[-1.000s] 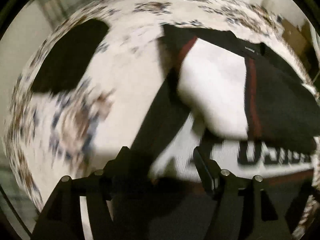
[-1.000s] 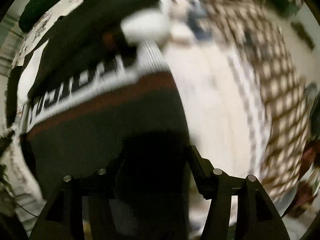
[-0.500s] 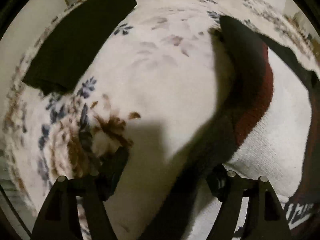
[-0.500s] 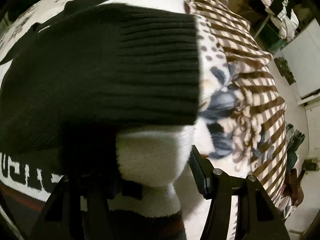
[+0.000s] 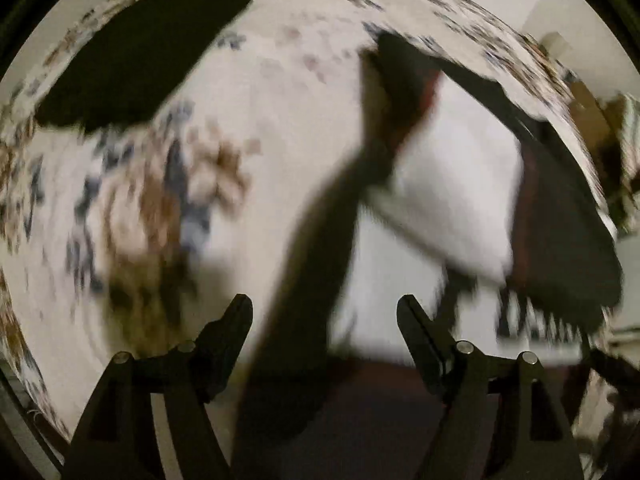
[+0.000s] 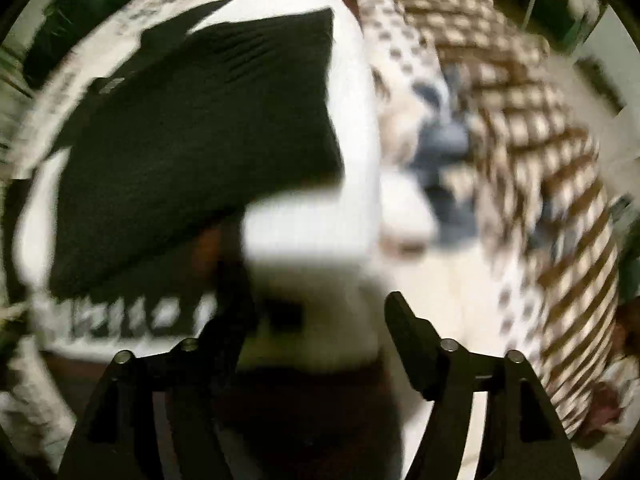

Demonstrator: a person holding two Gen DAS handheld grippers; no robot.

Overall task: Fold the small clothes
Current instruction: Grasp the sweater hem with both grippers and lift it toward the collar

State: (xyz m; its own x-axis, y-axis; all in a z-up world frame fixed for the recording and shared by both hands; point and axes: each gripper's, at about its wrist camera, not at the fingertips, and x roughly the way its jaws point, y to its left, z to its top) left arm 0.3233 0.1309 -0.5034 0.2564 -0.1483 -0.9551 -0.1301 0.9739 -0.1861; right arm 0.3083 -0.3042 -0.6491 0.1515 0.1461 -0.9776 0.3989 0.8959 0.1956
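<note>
The knitted sweater (image 5: 452,208), judged soft, light and floppy, is best pinched at its dark edge toward six o'clock by the left gripper (image 5: 325,320) and right gripper (image 6: 318,316), whose jaws have just been opening and stand apart over cloth, clamping nothing.

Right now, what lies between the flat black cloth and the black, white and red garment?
In the left wrist view, only bare flowered bedspread lies between the flat black cloth and the garment.
</note>
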